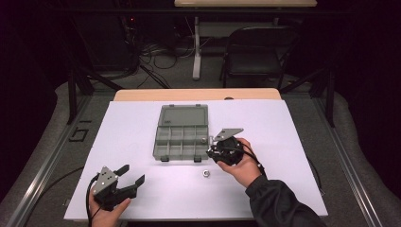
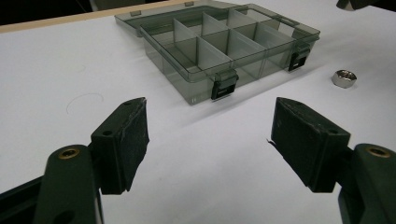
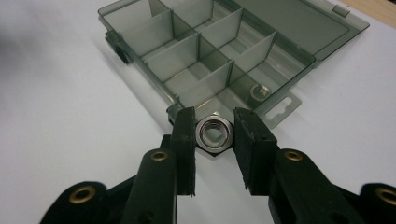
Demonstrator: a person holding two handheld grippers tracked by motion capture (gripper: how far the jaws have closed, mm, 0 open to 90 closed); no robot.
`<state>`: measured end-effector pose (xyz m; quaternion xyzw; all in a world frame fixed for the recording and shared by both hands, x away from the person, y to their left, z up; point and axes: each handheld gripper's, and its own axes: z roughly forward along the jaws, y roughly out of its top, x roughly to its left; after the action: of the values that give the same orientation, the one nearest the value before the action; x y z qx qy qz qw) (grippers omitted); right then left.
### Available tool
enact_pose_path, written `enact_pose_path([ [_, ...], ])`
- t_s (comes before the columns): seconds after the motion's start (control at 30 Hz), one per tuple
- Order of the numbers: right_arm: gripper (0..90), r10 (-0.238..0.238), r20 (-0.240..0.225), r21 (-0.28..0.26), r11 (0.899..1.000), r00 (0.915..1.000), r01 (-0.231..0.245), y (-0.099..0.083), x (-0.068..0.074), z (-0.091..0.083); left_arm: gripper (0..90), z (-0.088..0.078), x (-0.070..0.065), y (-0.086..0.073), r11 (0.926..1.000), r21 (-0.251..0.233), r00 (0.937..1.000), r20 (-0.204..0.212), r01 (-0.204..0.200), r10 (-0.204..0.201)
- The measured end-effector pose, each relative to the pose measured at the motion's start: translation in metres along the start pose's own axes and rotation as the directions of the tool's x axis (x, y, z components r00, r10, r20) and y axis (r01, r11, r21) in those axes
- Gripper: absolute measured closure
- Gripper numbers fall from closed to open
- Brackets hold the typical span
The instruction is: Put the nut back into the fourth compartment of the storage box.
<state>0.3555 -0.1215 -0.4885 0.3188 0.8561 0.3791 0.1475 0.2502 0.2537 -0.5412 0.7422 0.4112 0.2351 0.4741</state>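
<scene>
1. The right tongs squeeze a shiny hex nut between their two black jaws. They hold it by its flat sides, likely so it won't slip.
2. The held nut hangs just beside the near edge of the open grey parts box. I think it is going into one of the little boxes inside.
3. One nut already lies in a corner pocket, though it looks blurry through the plastic.
4. Another loose nut sits on the white desk, near the box front, waiting its turn.
5. The left tongs are spread wide with nothing in them. They rest low on the desk, well apart from the box, out of the way.
</scene>
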Motion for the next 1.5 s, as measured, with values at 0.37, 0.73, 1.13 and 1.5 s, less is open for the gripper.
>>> enact_pose_path([
  [0.37, 70.0, 0.024, 0.011, 0.005, 1.000, 0.9997, -0.024, 0.033, -0.013, 0.014, 27.3, 0.000, 0.000, 0.000, 1.0000, -0.002, 1.0000, 0.002, 0.000, 0.000],
  [0.73, 69.9, 0.081, 0.046, 0.090, 0.992, 0.9957, -0.085, 0.053, -0.030, 0.045, 27.3, -0.001, 0.001, 0.000, 1.0000, -0.004, 1.0000, 0.002, 0.001, -0.001],
  [1.13, 69.9, 0.094, 0.091, 0.066, 0.993, 0.9914, -0.100, 0.048, -0.035, 0.069, 27.4, 0.000, 0.001, 0.000, 1.0000, -0.004, 1.0000, 0.002, 0.003, -0.003],
  [1.5, 69.9, 0.099, 0.098, 0.055, 0.993, 0.9902, -0.104, 0.046, -0.034, 0.080, 27.3, 0.000, 0.001, 0.000, 1.0000, -0.005, 1.0000, 0.003, 0.003, -0.003],
])
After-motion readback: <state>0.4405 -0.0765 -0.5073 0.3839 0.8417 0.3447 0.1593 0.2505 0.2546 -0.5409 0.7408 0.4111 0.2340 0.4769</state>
